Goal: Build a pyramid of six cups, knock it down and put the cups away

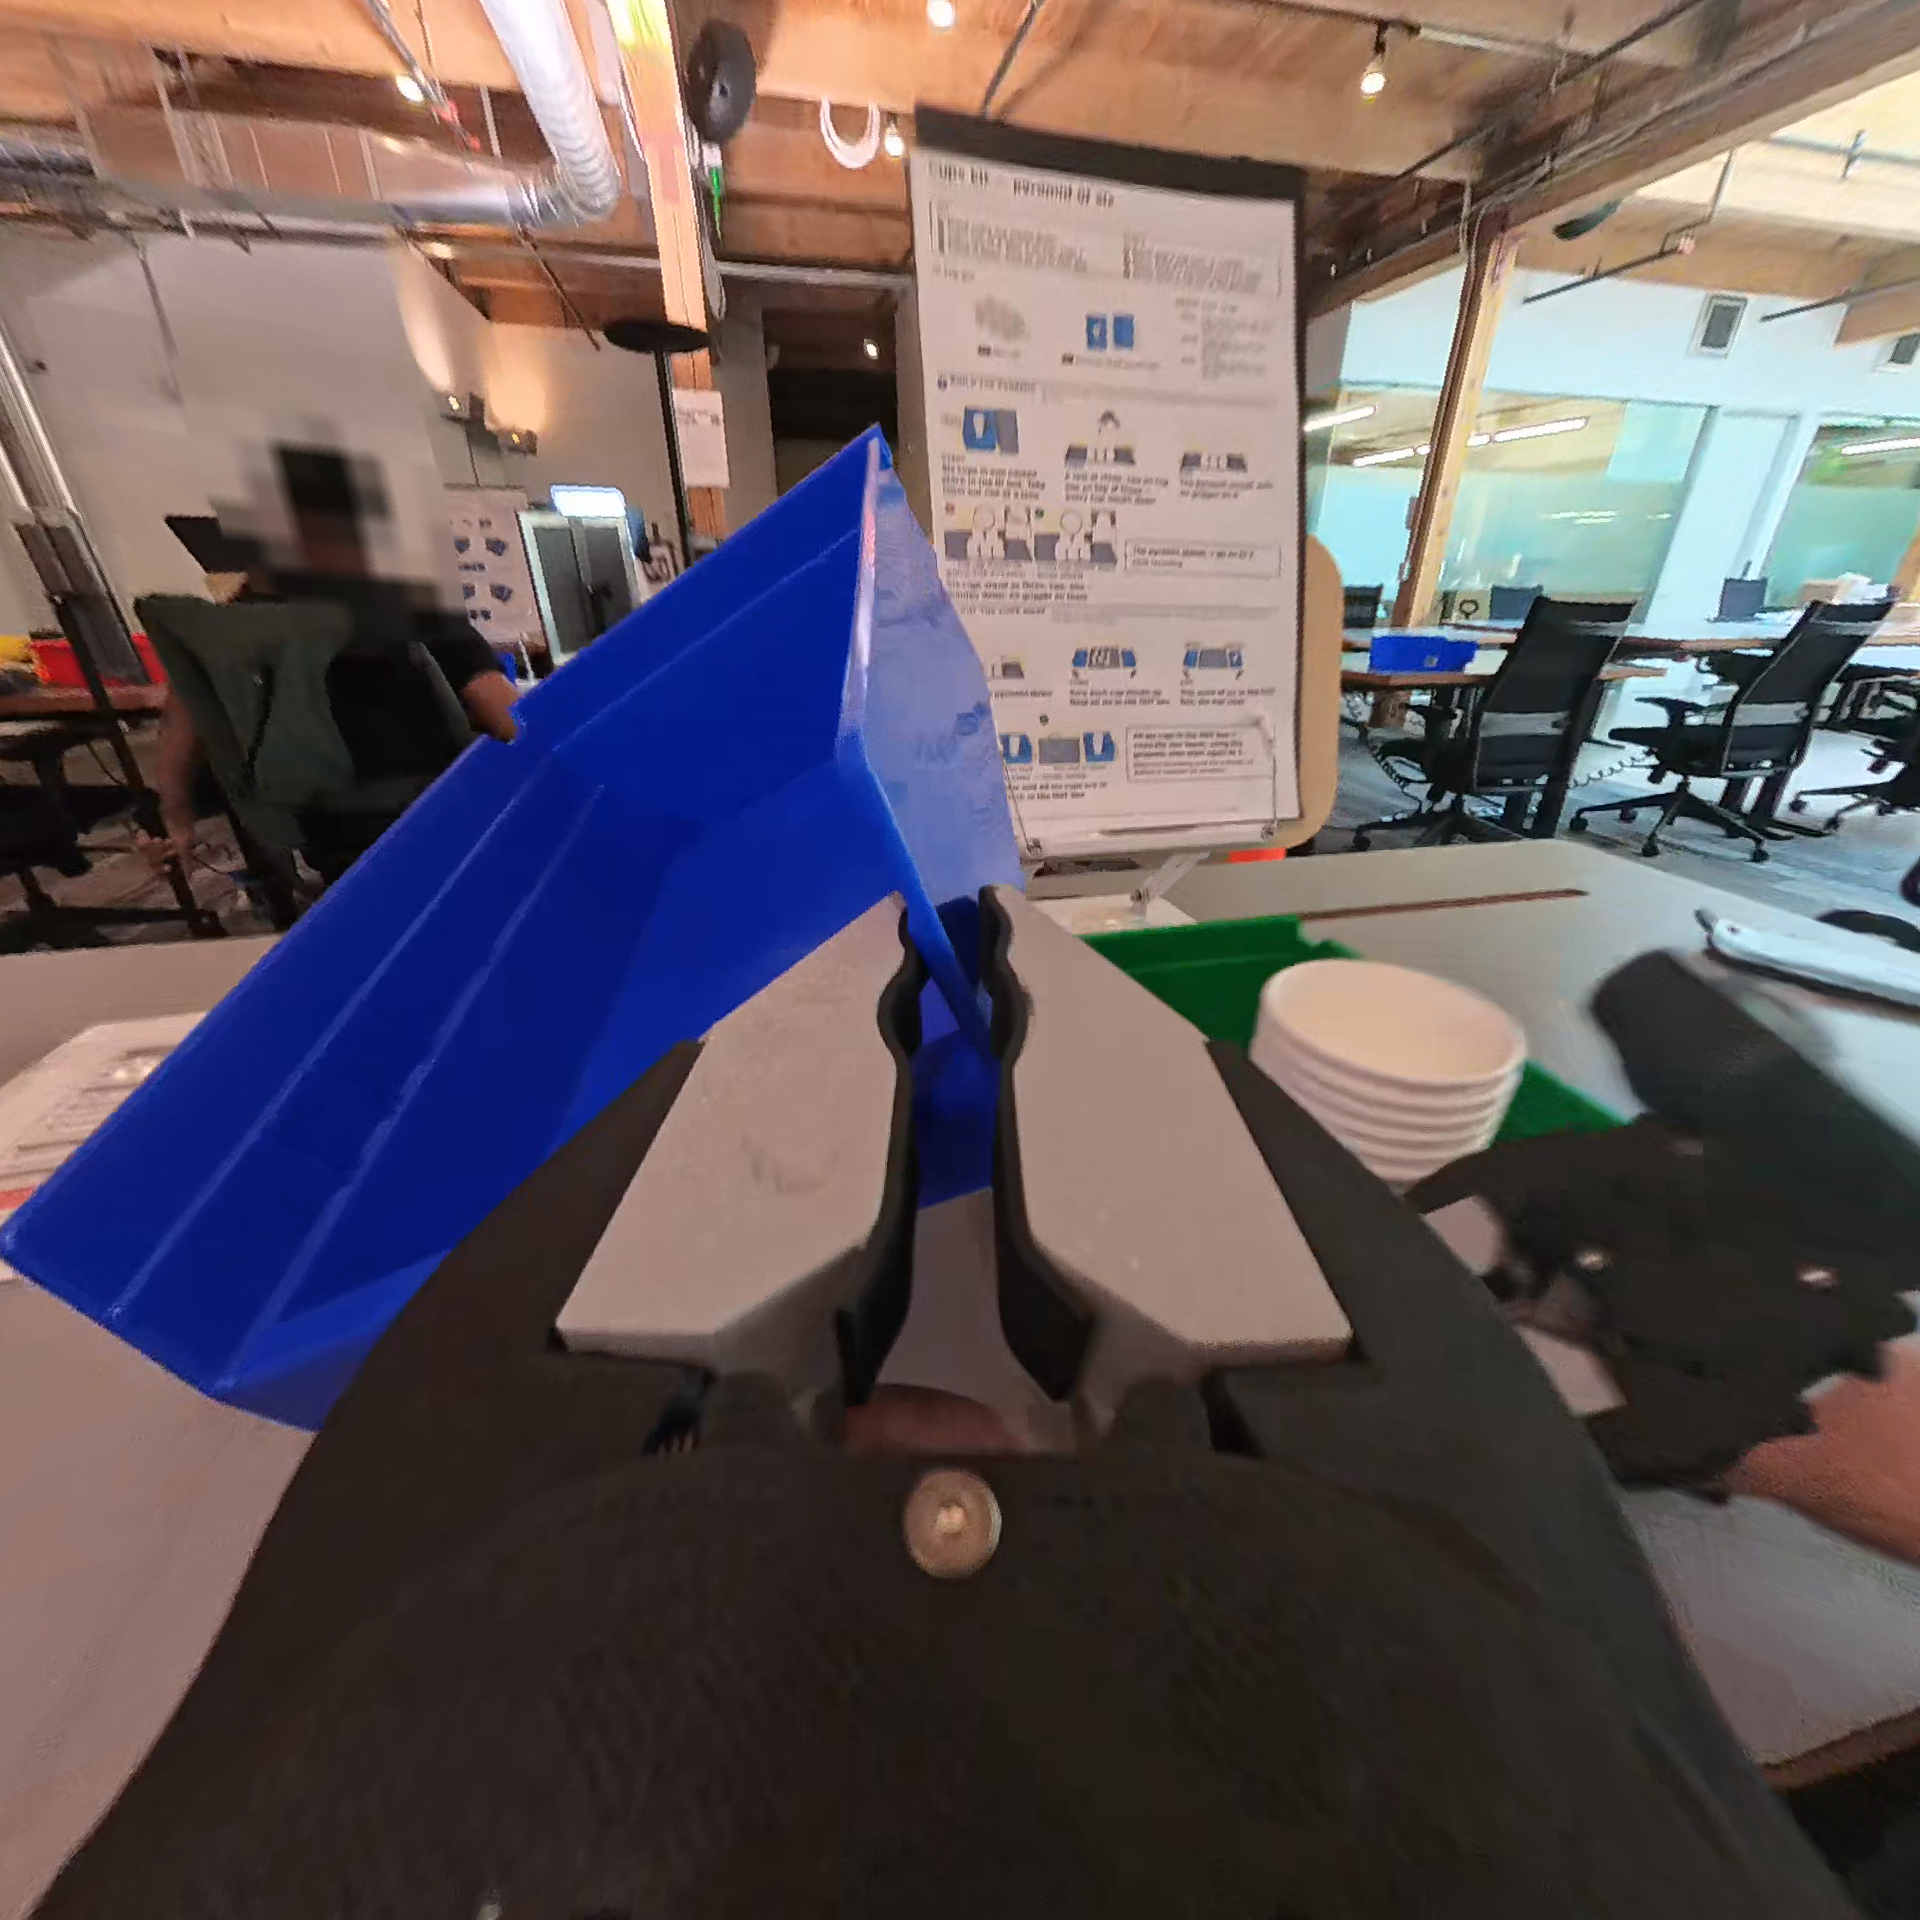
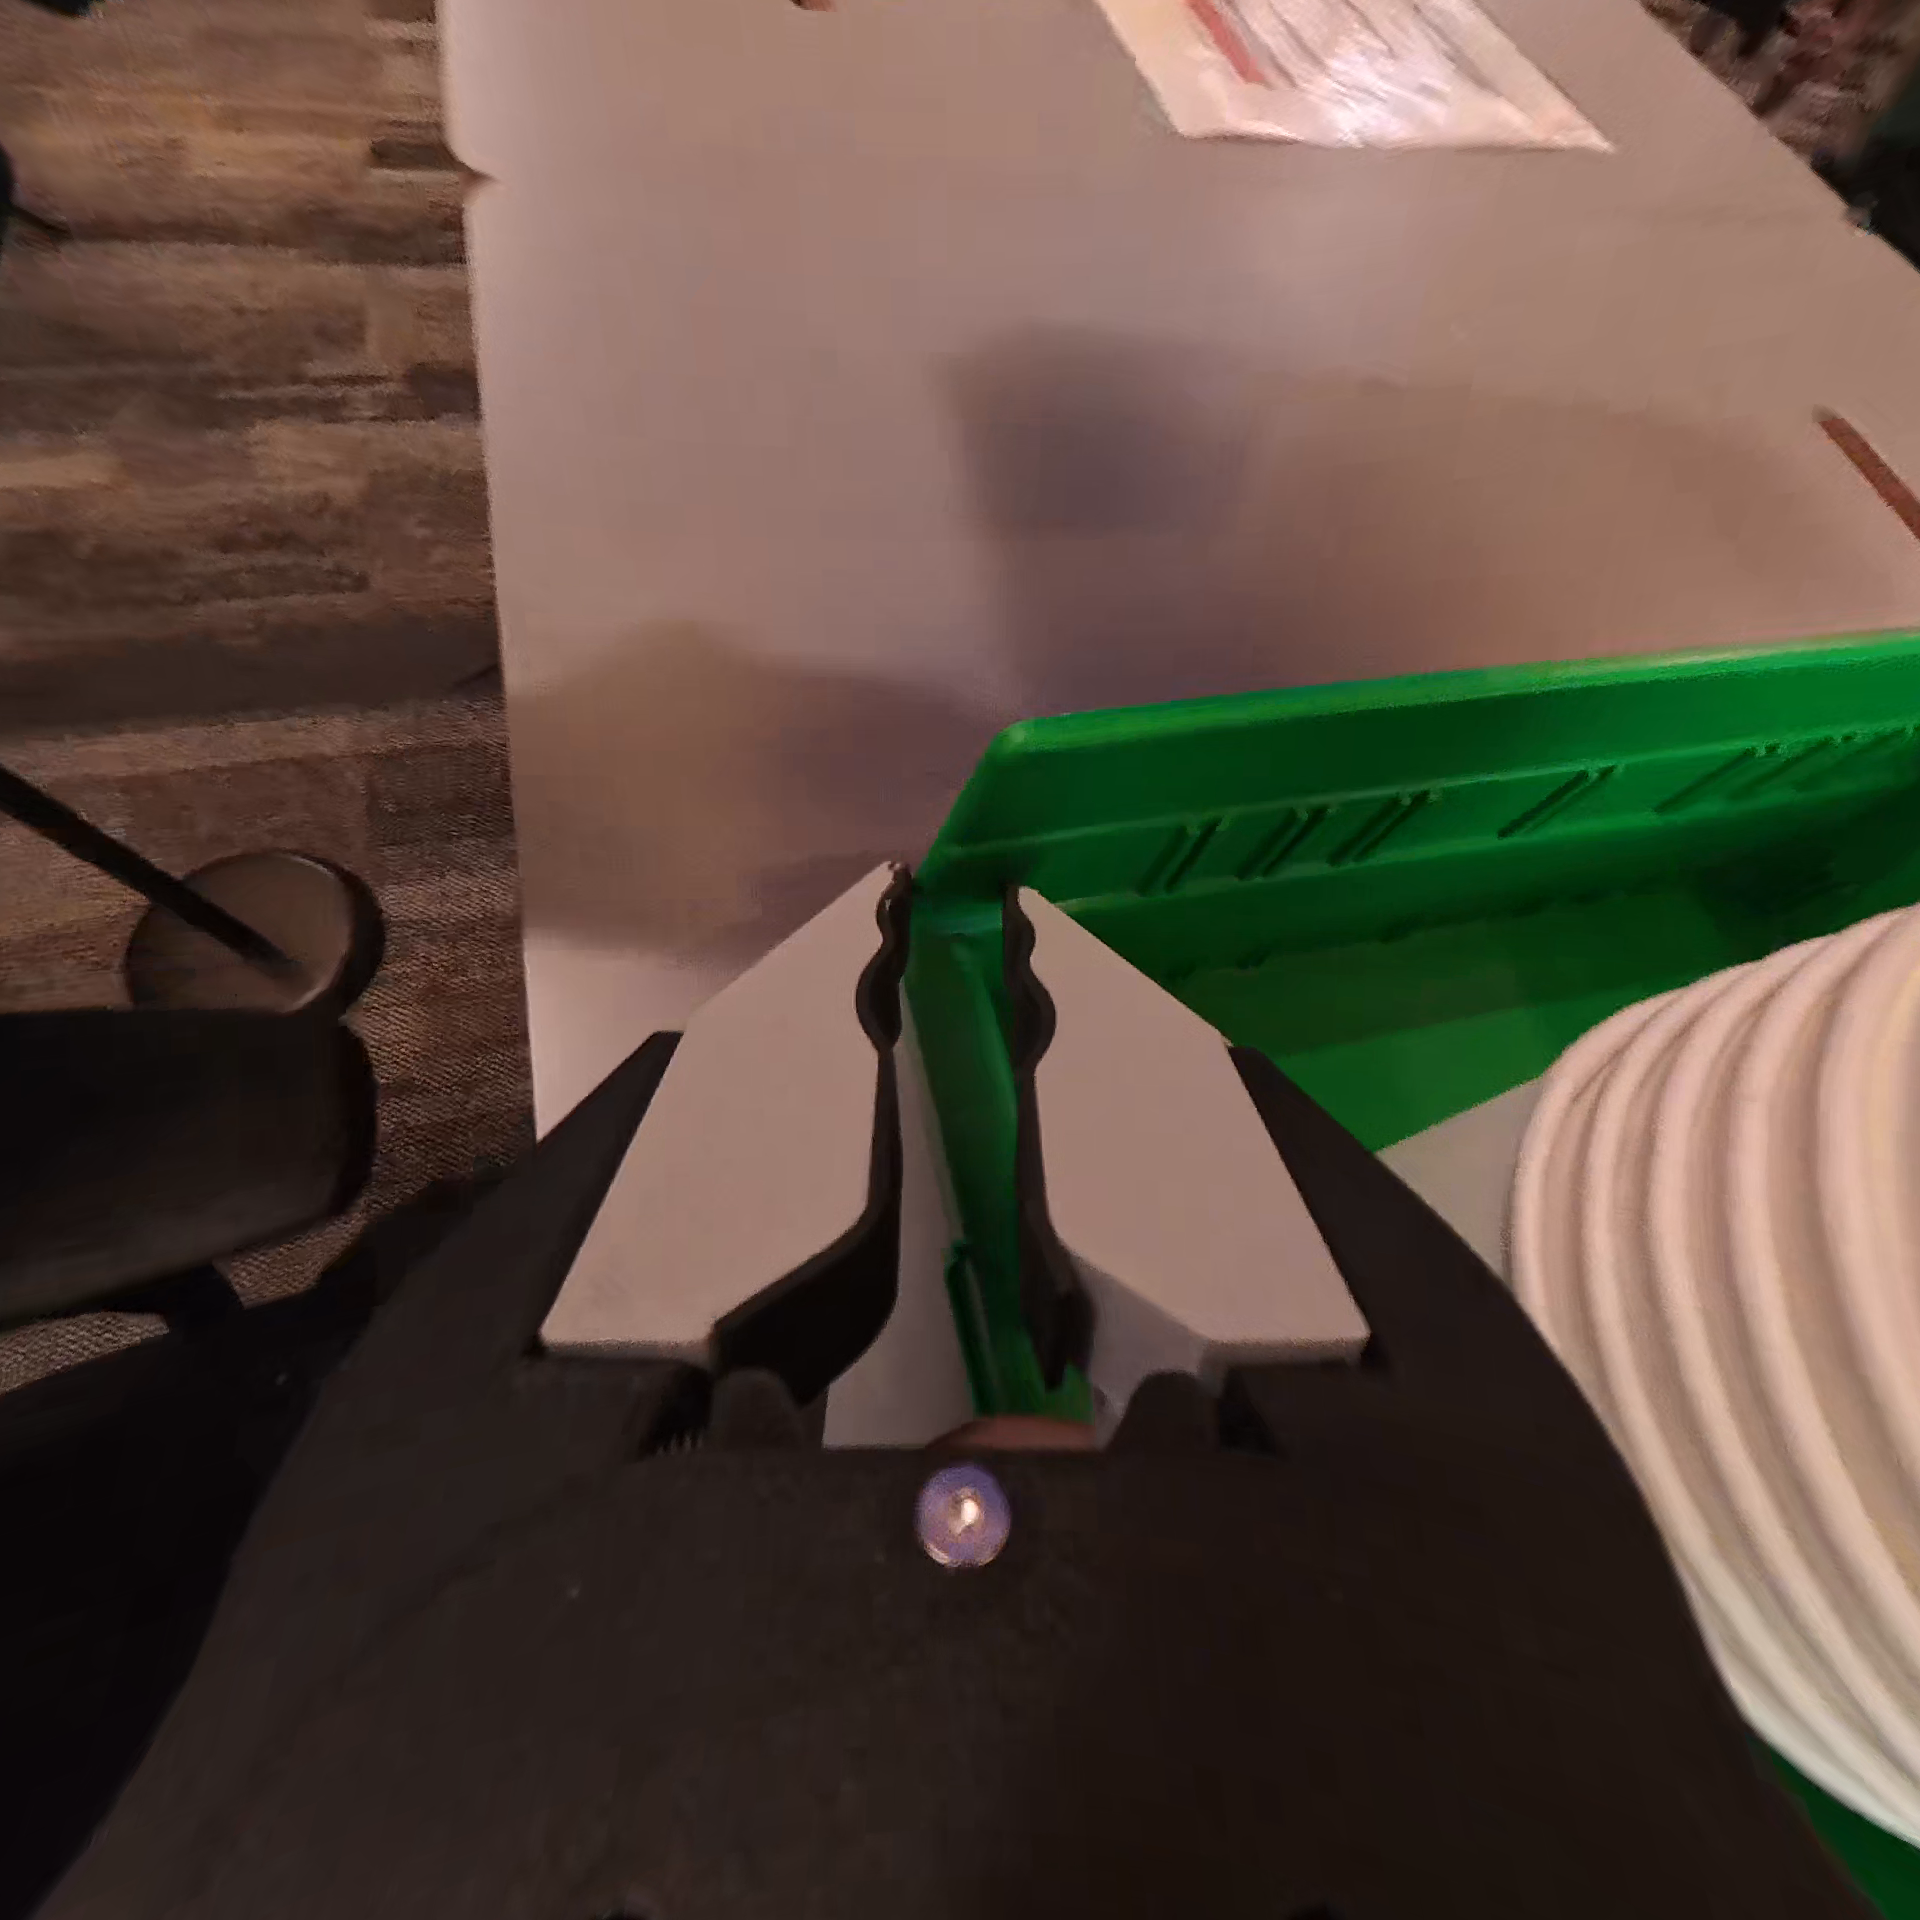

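The cups point(image 1: 1387, 1060) sit nested in one white stack inside the green bin point(image 1: 1216, 961), at four o'clock from the blue bin point(image 1: 499, 987). The left gripper point(image 1: 951, 971) pinches the tilted, raised blue bin's wall; the right gripper point(image 2: 956, 956) clamps the green bin's rim point(image 2: 961, 1049). No pyramid stands, so either building has not begun or the cups are already away; I cannot tell which.

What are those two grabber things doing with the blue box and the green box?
A person is holding a grabber in each hand. The left gripper has its jaws pinched on the wall of a blue bin, tipping it up off the grey table. The right gripper has its jaws pinched on the rim of a green bin. A nested stack of white cups sits in the green bin. No pyramid is standing.
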Action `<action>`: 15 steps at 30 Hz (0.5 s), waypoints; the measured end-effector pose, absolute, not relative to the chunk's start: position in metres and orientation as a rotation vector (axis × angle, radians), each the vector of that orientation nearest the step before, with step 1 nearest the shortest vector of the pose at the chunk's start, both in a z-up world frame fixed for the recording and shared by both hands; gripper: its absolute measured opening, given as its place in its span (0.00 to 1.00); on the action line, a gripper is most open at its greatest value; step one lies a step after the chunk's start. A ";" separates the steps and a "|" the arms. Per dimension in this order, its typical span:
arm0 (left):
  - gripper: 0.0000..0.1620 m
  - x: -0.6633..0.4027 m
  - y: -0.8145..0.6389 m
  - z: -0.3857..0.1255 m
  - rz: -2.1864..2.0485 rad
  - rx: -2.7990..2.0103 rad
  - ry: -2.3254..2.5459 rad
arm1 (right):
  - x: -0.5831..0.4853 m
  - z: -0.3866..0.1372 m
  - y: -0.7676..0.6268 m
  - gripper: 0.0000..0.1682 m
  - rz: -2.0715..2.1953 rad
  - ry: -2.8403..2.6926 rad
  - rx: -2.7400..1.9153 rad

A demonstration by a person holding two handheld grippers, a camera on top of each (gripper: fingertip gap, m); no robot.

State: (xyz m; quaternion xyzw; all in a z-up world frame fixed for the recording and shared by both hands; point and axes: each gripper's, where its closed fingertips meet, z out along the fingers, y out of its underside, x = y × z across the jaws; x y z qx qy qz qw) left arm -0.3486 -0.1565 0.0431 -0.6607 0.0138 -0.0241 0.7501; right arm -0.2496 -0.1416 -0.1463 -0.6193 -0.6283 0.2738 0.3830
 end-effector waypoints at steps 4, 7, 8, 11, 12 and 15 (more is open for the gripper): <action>0.04 -0.352 -0.178 0.069 0.037 -1.348 0.024 | -0.327 -0.133 -0.175 0.00 0.957 -1.669 -1.489; 0.03 -0.369 -0.196 0.075 0.093 -1.324 -0.012 | -0.335 -0.109 -0.185 0.10 1.033 -1.642 -1.467; 0.03 -0.376 -0.202 0.075 0.121 -1.327 -0.023 | -0.328 -0.101 -0.189 0.11 1.049 -1.648 -1.443; 0.03 -0.395 -0.216 0.075 0.244 -1.340 -0.049 | -0.292 -0.084 -0.180 0.08 1.009 -1.603 -1.381; 0.03 -0.400 -0.220 0.076 0.274 -1.334 -0.065 | -0.278 -0.080 -0.169 0.06 0.984 -1.556 -1.380; 0.03 -0.407 -0.231 0.082 0.328 -1.316 -0.093 | -0.238 -0.086 -0.118 0.02 0.927 -1.414 -1.471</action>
